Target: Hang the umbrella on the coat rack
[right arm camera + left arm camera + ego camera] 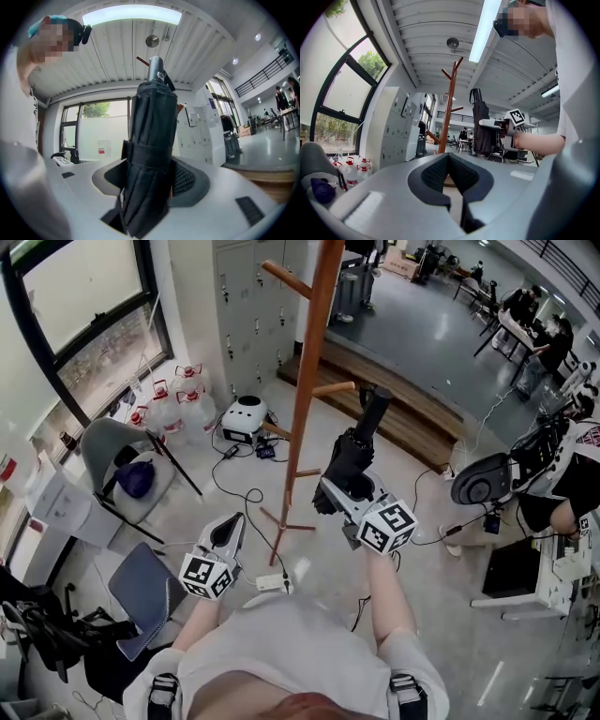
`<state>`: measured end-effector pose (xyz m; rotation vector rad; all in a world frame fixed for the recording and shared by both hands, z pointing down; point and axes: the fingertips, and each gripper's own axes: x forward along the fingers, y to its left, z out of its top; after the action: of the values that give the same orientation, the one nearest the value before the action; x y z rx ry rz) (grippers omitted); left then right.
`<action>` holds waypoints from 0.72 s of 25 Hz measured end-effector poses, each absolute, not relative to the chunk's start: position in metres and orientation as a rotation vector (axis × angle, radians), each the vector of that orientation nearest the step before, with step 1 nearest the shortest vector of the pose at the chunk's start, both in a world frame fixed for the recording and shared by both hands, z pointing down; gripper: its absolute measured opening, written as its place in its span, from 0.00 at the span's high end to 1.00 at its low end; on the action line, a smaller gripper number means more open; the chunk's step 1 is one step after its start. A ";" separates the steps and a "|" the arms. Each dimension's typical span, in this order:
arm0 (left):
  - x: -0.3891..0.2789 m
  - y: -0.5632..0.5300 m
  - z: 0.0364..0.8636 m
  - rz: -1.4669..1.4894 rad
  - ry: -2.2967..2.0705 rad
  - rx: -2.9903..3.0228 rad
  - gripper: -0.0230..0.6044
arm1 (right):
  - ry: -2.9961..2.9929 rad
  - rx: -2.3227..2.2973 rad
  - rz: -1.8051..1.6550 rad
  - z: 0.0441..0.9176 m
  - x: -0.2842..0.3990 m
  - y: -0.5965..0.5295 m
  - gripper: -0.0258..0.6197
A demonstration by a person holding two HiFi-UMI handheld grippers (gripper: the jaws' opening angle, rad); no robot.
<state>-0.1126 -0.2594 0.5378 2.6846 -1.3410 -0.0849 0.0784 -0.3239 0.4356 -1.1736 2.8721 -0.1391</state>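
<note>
My right fingers point(187, 180) grip the umbrella point(150, 154); left fingers point(433, 173) are closed, empty. The loop point(476, 93) above may miss the rack point(309, 381) peg point(333, 388).

the person wears a white short-sleeved t-shirt point(309, 643), with a black webbing strap point(162, 695) and buckle over each shoulder. on the head is a teal cap point(44, 21) with a small black camera point(85, 32) fixed at its front. the left tool point(236, 523) and the right tool point(330, 486) have smooth light-grey plastic shells and black ribbed pads point(436, 171) lining the jaws. each carries a white cube point(208, 574) printed with black square markers.
</note>
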 end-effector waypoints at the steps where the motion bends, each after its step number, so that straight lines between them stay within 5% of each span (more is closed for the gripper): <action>1: -0.114 -0.260 0.538 -0.084 -1.342 2.684 0.95 | 2.875 -1.177 -0.136 0.435 0.078 -0.329 0.58; 18: -0.129 -0.272 0.543 -0.064 -1.371 2.663 0.95 | 2.890 -1.284 -0.217 0.471 0.090 -0.387 0.58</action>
<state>-0.1288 -0.2720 0.5433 2.6630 -1.3709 -0.0644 0.0904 -0.3867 0.4709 -1.2837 2.8905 -0.2172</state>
